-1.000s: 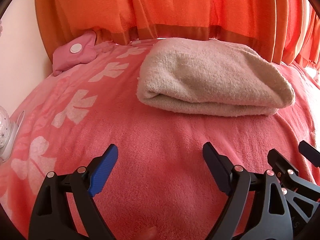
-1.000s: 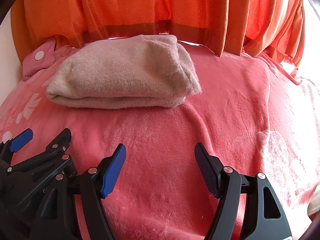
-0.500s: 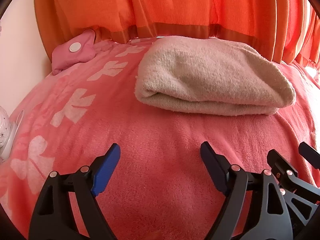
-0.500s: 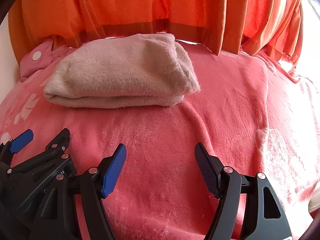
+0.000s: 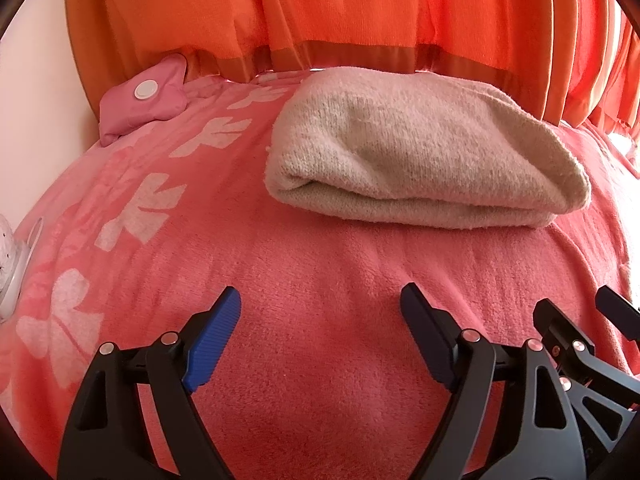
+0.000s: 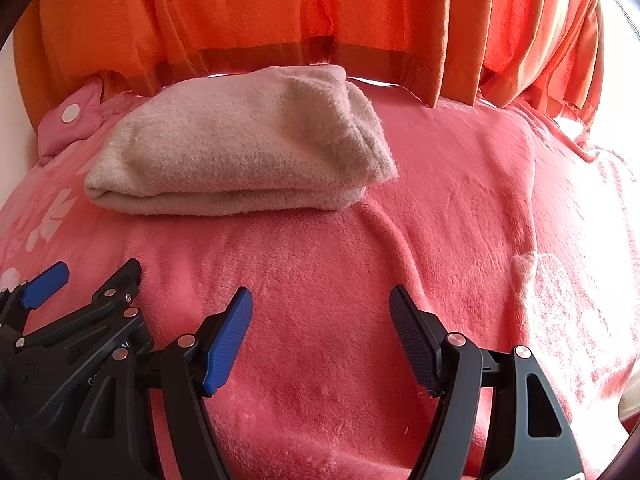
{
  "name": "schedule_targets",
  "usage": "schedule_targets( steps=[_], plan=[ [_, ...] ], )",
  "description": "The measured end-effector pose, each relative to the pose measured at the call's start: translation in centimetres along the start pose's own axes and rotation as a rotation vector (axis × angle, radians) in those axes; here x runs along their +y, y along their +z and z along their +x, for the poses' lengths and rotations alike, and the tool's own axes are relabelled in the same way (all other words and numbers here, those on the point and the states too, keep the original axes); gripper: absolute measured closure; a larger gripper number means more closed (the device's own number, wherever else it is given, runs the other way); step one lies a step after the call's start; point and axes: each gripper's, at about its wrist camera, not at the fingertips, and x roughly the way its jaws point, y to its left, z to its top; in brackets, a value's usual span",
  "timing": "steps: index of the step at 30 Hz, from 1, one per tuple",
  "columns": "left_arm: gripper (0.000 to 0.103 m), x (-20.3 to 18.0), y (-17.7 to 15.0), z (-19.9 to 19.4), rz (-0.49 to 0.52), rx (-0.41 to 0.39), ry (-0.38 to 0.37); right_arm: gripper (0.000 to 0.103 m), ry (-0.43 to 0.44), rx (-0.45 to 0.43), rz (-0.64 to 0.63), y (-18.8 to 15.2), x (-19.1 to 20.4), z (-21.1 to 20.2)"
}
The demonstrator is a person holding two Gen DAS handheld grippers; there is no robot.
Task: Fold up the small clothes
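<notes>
Left wrist view: our left tongs hang released and empty over the pink blanket. The folded beige knit garment looms a little larger than a second ago, so we seem to be closing in on a fold already made. Only here a white object shows at the edge.

Right wrist view: our right tongs gape empty too; the garment lies ahead-left, below the orange curtain. Only here the blanket's pale right part shows.

— What lies underneath?
— A fuzzy coral-pink blanket with pale leaf prints.
— And behind?
— Pleated orange curtains, daylight glowing at the right; a plain cream wall at left.
</notes>
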Motion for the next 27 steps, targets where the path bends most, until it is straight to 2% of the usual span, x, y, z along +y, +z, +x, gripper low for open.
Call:
schedule_targets(
  steps=[27],
  plan=[
    [0.024, -0.10, -0.12, -0.03, 0.000, -0.007, 0.007, 0.034, -0.012, -0.003, 0.017, -0.19, 0.06, -0.16]
  ],
)
